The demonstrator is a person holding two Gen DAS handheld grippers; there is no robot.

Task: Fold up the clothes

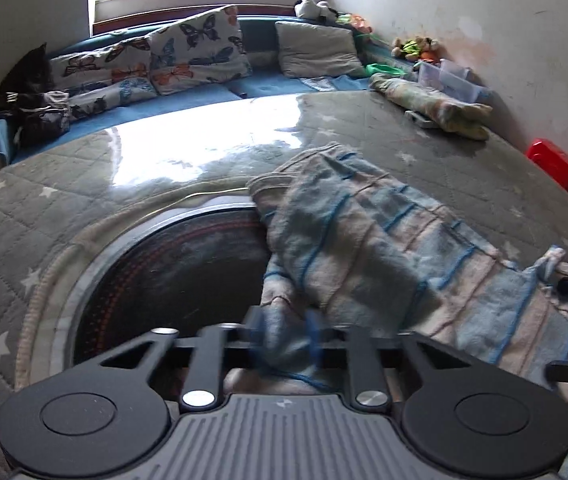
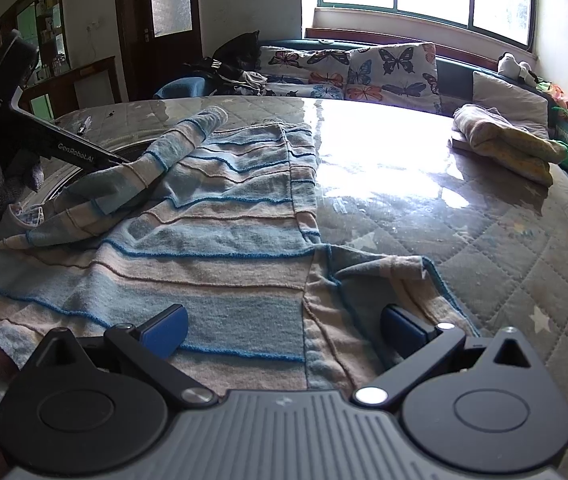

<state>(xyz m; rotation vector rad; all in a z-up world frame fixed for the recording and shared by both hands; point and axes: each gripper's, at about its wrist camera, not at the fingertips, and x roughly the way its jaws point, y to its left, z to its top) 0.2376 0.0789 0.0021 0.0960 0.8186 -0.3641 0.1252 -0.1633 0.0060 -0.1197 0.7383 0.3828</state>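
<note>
Your bench (image 2: 504, 248), covered in a grey quilted star cloth under a glossy clear sheet, fills most of both views. Across the lower left and centre of the right wrist view lies the striped sweater (image 2: 212, 216), blue and beige, mostly spread flat, with one sleeve (image 2: 172, 148) lifted toward the upper left. A folded yellowish cloth (image 2: 504, 140) sits at the right, well apart from it. Your left hand-held gripper (image 1: 284, 340) is clenched on a bunch of the sweater at the bottom centre of its own view, though blur hides the pads. Your right hand-held gripper (image 2: 284, 330) stands released, its blue fingers (image 2: 166, 332) spread over the sweater's near edge.
</note>
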